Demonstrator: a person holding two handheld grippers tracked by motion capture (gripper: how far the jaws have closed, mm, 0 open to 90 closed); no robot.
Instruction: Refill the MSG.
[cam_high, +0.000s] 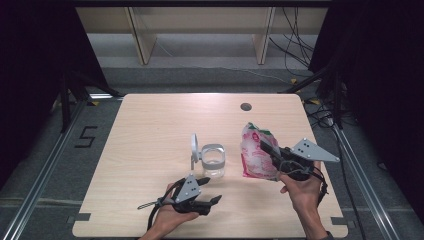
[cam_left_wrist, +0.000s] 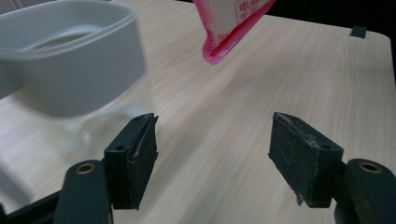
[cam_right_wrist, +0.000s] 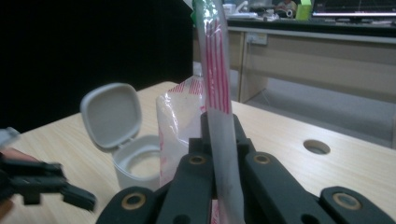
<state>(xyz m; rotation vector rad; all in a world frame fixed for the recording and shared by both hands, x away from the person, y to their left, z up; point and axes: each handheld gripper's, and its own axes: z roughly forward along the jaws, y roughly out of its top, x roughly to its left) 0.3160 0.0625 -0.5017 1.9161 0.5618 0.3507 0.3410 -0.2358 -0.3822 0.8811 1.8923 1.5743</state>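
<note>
Jar lid's already flipped up, right tool is clamped on the pink bag, left tool jaws apart, nothing held. Pouring's not done yet, I'd say.

A wooden table is filling the frame's middle; a round hole is sitting upper right; cables are trailing beyond.

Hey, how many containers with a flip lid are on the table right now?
1. A clear jar with its grey lid flipped open stands mid-table, between the left gripper and the pink bag pinched in the right gripper.
</note>
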